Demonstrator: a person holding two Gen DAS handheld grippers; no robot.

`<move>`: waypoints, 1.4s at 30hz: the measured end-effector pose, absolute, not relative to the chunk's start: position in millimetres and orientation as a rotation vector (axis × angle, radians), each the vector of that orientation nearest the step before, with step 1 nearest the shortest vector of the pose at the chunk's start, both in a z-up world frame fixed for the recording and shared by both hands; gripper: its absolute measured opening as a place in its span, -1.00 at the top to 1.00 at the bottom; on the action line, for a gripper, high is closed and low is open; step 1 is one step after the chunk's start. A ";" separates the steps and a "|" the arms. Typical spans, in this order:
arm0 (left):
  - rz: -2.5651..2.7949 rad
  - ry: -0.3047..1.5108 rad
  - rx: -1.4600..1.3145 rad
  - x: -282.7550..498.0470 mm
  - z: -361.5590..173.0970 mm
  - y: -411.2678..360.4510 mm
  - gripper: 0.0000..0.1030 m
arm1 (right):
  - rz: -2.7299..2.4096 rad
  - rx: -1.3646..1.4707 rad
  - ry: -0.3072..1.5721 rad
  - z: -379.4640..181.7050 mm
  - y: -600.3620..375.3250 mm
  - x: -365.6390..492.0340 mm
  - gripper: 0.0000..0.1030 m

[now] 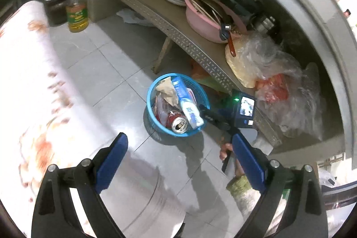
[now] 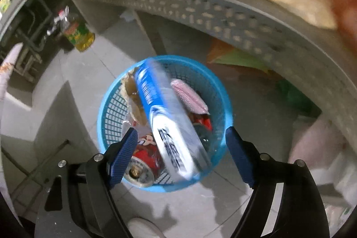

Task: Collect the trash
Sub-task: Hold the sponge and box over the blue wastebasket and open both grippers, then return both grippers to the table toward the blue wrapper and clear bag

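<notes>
A blue plastic basket [image 1: 154,90] stands on the tiled floor beside a low shelf. It holds a blue and white box [image 1: 188,104], a red can [image 1: 177,123] and crumpled paper [image 1: 166,89]. My left gripper [image 1: 179,148] is open and empty, above the floor short of the basket. My right gripper [image 2: 180,144] is open just above the basket [image 2: 109,108]. The box [image 2: 167,122] lies blurred between its fingers, resting in the basket with the red can [image 2: 145,160] and a pink packet [image 2: 189,97]. The right gripper also shows in the left wrist view [image 1: 214,118].
A low perforated shelf [image 1: 178,35] carries bowls, plates, a pink basin [image 1: 205,19] and plastic bags [image 1: 274,73]. An oil bottle [image 1: 77,10] stands on the floor at the back. A patterned table edge [image 1: 29,81] lies at left. A shoe tip [image 2: 142,226] shows below the right gripper.
</notes>
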State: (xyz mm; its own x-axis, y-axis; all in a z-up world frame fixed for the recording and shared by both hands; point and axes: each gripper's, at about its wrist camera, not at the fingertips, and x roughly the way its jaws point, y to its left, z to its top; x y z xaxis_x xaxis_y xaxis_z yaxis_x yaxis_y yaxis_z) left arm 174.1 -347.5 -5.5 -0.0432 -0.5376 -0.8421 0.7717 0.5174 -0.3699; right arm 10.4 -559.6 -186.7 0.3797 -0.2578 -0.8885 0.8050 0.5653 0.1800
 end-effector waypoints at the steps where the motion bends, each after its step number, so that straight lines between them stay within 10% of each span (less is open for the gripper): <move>1: -1.063 1.199 0.230 172.6 -3.9 -334.3 -0.79 | -0.757 0.677 0.936 -181.6 -555.5 0.5 -0.50; 42: -0.669 0.903 -0.086 157.6 18.0 -21.3 -0.79 | -0.250 0.232 0.815 25.7 -246.6 46.2 -0.85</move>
